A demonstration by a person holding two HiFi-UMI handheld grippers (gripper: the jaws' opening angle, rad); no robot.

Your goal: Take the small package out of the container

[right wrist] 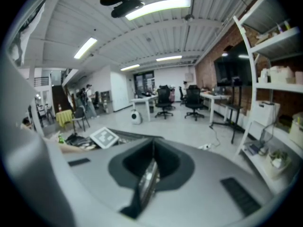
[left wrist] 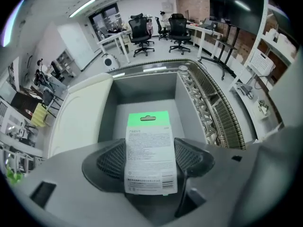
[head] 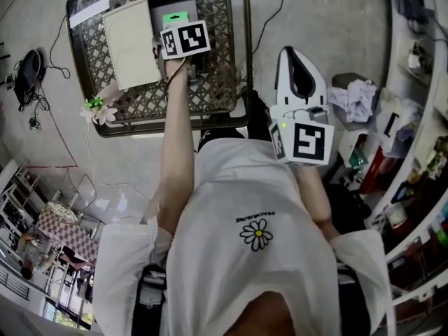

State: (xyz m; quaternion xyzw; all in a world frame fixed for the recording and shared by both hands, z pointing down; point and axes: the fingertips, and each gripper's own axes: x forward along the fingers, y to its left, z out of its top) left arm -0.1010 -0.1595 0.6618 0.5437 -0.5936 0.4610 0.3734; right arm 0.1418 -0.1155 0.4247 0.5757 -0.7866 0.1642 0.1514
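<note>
Left gripper view: left tongs [left wrist: 150, 157] clamp the small package [left wrist: 149, 143] (over the container [left wrist: 187, 103]) — right tongs [right wrist: 148, 176] clenched.

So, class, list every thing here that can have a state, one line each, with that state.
left gripper: shut on the small package.
small package: upright between those jaws, over the container.
container: open-topped, no lid on.
right gripper: shut, empty.

Bright, even light comes from ceiling strip lamps [right wrist: 158, 8] that glare white. Every view bows hard at its dark edges. The right claw [right wrist: 148, 176] looks soft and blurred.
</note>
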